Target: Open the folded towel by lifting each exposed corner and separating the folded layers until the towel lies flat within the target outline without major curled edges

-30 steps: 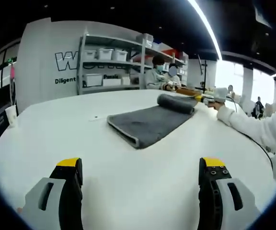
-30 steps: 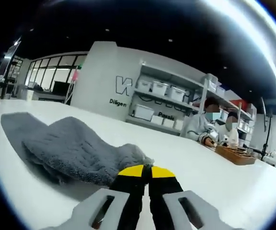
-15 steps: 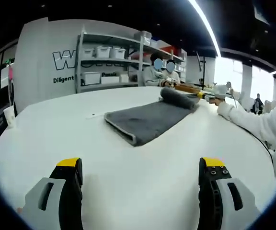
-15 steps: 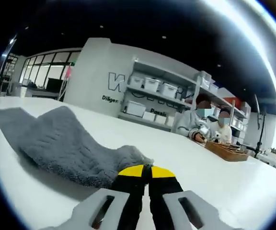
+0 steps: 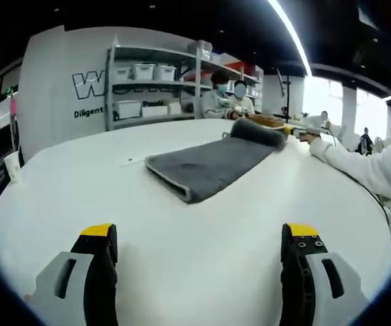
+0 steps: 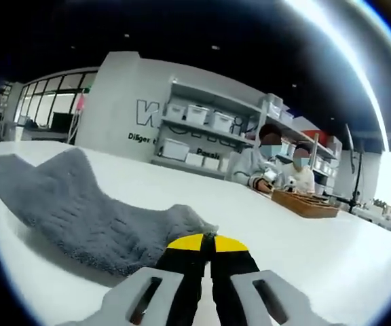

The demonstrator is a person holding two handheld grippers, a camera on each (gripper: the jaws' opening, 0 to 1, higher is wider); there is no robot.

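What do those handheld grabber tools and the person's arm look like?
Each gripper has two light grey fingers with black inner faces and yellow tips: the left gripper, the right gripper. Small screw holes mark one left finger. The person's sleeve is white.

grey hand-held gripper (image 5: 199,248), yellow-tipped black jaws; white sleeve (image 5: 358,166).

Bright ceiling strip glare, fisheye-warped edges, bg maybe soft.

Grey towel (image 5: 209,165) lies on white table (image 5: 80,183).
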